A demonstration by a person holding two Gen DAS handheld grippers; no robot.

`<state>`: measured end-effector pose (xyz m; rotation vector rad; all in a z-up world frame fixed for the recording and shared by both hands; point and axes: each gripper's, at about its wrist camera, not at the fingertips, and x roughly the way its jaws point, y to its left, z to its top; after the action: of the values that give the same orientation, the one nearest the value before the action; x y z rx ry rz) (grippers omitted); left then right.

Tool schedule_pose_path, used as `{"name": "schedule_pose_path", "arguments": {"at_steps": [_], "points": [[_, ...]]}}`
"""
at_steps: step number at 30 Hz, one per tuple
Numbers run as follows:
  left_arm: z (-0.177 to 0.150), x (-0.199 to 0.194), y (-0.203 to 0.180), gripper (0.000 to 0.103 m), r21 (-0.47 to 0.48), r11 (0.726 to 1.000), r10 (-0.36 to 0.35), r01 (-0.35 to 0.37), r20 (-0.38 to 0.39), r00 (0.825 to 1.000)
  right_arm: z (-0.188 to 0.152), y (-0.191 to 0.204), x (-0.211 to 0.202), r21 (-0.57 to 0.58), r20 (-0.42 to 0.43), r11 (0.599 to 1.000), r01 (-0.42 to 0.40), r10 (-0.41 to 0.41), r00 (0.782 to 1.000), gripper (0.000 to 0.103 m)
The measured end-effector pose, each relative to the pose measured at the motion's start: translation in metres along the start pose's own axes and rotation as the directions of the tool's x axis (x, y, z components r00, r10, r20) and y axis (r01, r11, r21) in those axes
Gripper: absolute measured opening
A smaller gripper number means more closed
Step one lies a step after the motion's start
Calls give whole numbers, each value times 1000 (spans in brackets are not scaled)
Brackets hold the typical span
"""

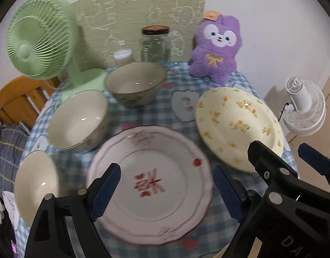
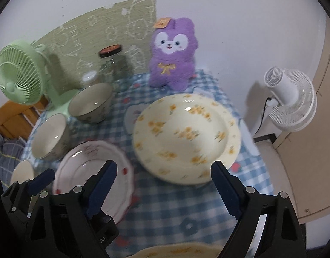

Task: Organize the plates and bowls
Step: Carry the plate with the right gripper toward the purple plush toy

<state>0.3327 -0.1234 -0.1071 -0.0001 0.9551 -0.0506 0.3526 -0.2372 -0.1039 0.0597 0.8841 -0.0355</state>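
A white plate with red trim (image 1: 151, 185) lies on the checked tablecloth right under my open, empty left gripper (image 1: 167, 191); it also shows in the right wrist view (image 2: 94, 172). A cream plate with yellow flowers (image 1: 235, 124) lies to its right, just ahead of my open, empty right gripper (image 2: 163, 190), where it shows large (image 2: 186, 137). Three bowls stand on the left: a far one (image 1: 135, 83), a middle one (image 1: 79, 120) and a near one (image 1: 36, 185). The right gripper (image 1: 293, 167) shows at the left view's right edge.
A green fan (image 1: 40, 38), a glass jar (image 1: 155, 45), a small bottle (image 1: 123, 56) and a purple plush (image 1: 216, 47) stand along the table's back. A white fan (image 2: 291, 103) stands off the table at the right. Another yellow-flowered rim (image 2: 180, 250) shows at the near edge.
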Motion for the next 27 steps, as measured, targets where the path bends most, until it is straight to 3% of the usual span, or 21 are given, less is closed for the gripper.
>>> {"name": "schedule_pose_path", "arguments": {"at_steps": [15,27], "points": [[38,15,-58,89,-5,1000,31,-31,0,1000,38,-57,20,-2,-15,1000,-29,29,999,91],[65,58,-84,88,48,999,18,-17,-15,1000,64,-87,52,-10,-14,1000,28,-28,1000,87]]}}
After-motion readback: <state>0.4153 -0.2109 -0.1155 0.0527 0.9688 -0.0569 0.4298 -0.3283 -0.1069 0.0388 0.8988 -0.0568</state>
